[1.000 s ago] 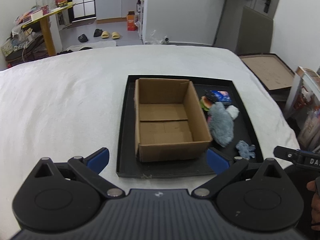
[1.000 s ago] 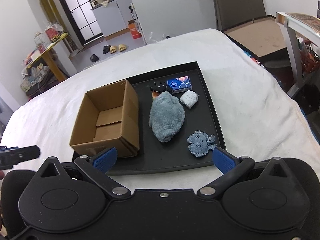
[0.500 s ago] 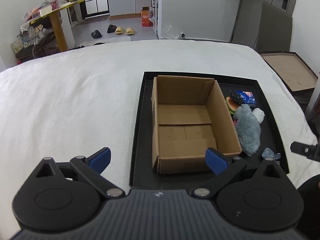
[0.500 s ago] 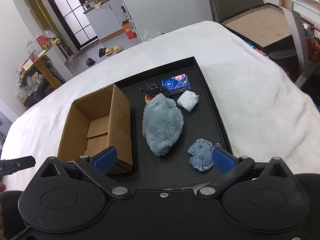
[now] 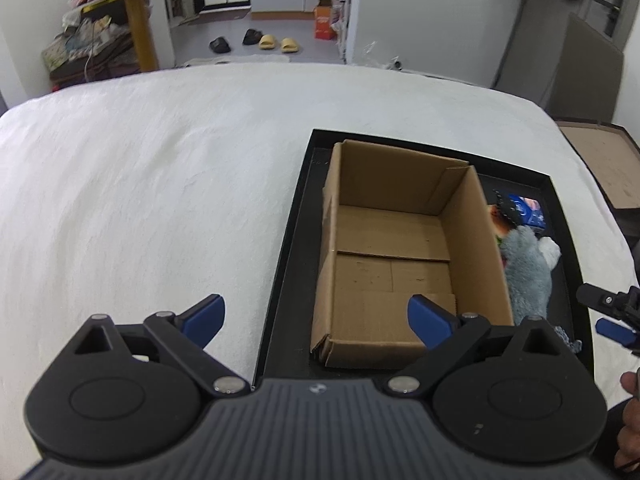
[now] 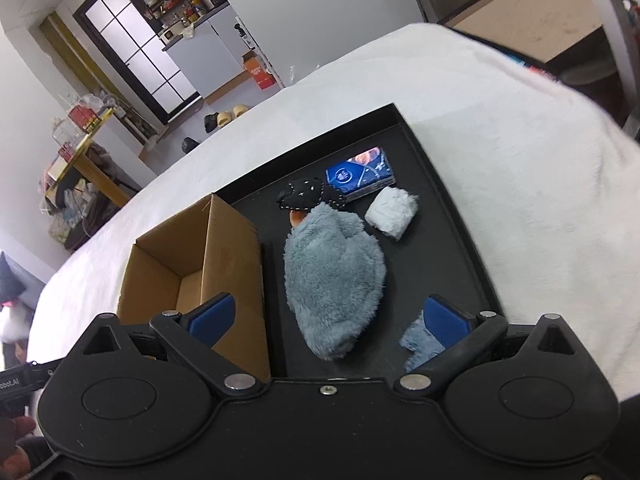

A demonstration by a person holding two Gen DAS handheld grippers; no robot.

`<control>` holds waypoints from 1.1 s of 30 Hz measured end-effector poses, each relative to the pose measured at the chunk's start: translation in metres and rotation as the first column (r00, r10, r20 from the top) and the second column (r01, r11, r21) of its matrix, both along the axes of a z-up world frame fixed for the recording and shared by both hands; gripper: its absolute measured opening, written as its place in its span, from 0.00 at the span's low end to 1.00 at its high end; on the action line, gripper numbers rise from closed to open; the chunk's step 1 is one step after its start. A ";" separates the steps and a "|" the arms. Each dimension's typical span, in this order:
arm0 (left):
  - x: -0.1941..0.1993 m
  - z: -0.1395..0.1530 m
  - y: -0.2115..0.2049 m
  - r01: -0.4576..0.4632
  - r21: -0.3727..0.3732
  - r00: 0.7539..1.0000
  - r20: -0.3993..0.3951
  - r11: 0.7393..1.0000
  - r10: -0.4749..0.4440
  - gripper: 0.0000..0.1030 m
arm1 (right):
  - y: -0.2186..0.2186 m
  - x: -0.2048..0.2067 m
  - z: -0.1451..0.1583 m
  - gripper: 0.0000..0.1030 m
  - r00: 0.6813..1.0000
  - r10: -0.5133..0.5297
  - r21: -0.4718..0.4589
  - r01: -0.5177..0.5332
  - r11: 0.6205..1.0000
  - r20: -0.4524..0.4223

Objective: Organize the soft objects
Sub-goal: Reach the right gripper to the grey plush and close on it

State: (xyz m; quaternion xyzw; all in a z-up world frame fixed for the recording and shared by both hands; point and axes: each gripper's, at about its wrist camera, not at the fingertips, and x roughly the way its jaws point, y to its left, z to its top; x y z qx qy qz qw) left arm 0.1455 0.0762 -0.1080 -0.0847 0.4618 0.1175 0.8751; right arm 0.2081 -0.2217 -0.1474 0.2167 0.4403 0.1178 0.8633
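An open, empty cardboard box [image 5: 392, 240] stands at the left end of a black tray [image 5: 296, 240] on a white bed. Right of the box [image 6: 208, 264] lie a large grey plush [image 6: 334, 276], a white fluffy piece [image 6: 392, 210], a black stitched soft toy [image 6: 304, 194], a blue packet [image 6: 360, 174] and a small blue-grey plush [image 6: 416, 344], partly behind my right finger. My right gripper [image 6: 329, 316] hangs open above the grey plush's near end. My left gripper [image 5: 316, 318] hovers over the box's near left corner, jaws closing, gripping nothing.
The white bedspread [image 5: 140, 200] stretches wide to the left of the tray [image 6: 448, 200]. A flat cardboard-lined panel [image 5: 600, 168] lies off the bed's right side. Slippers [image 5: 276, 42] and a yellow table [image 5: 140, 20] stand on the floor beyond. A hand [image 5: 630, 420] shows at the lower right.
Both grippers have sunk and come closer to the tray. The box has shifted right in the left wrist view. The grey plush now lies between the right fingers, and the small plush is half covered.
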 end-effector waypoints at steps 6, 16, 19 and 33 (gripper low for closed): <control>0.017 -0.014 0.005 -0.047 -0.005 0.998 -0.049 0.999 0.047 0.83 | 0.004 0.016 -0.026 0.88 0.999 -0.008 0.027 0.009 1.000 -0.043; 0.038 -0.034 0.000 -0.063 0.020 0.991 -0.119 0.998 0.065 0.71 | 0.013 0.033 -0.054 0.81 0.996 0.019 0.026 -0.017 1.000 -0.083; 0.043 -0.041 0.001 -0.052 -0.005 0.989 -0.141 0.999 0.051 0.71 | 0.015 0.037 -0.057 0.80 0.996 0.020 0.019 -0.019 1.000 -0.091; 0.041 -0.053 0.006 -0.052 -0.068 0.980 -0.196 0.996 0.038 0.09 | 0.024 0.024 -0.055 0.33 0.995 0.063 -0.045 -0.066 0.997 -0.081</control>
